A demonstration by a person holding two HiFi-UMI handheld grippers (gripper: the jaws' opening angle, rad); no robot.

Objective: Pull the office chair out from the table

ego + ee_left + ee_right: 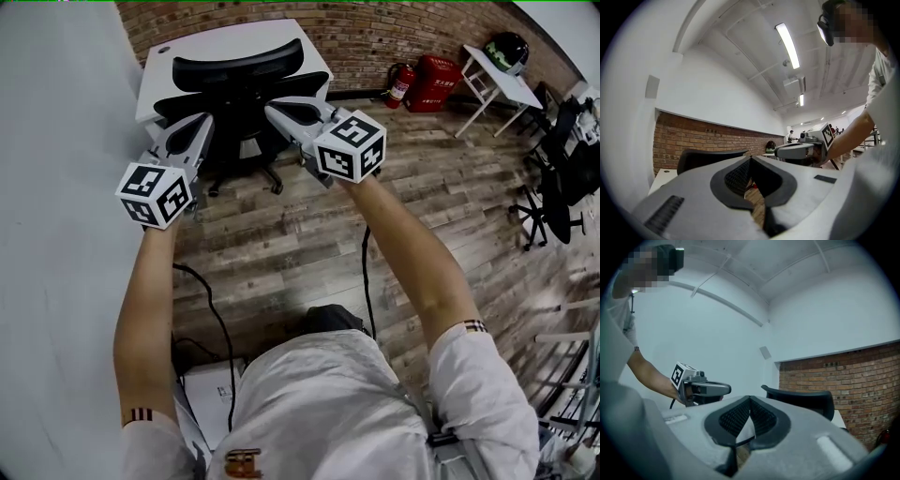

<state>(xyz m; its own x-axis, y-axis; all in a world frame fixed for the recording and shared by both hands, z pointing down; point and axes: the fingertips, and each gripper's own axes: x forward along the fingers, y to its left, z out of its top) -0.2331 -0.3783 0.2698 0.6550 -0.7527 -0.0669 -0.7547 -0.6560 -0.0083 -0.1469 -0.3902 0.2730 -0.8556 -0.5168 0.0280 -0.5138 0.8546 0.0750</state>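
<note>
- Against the brick wall (375,37) ahead of us stands the white table (178,56), on a wood-plank floor (309,244).
- Pushed in under that table we see the office chair (239,67). It is black, its curved backrest faces us, its seat sits partly beneath the tabletop, and its wheeled base rests on the planks.
- Our left gripper (201,120) points level toward the chair's left side, jaws pressed together on nothing, tips short of the backrest.
- Our right gripper (274,109) points likewise toward the right side, jaws together and empty.
</note>
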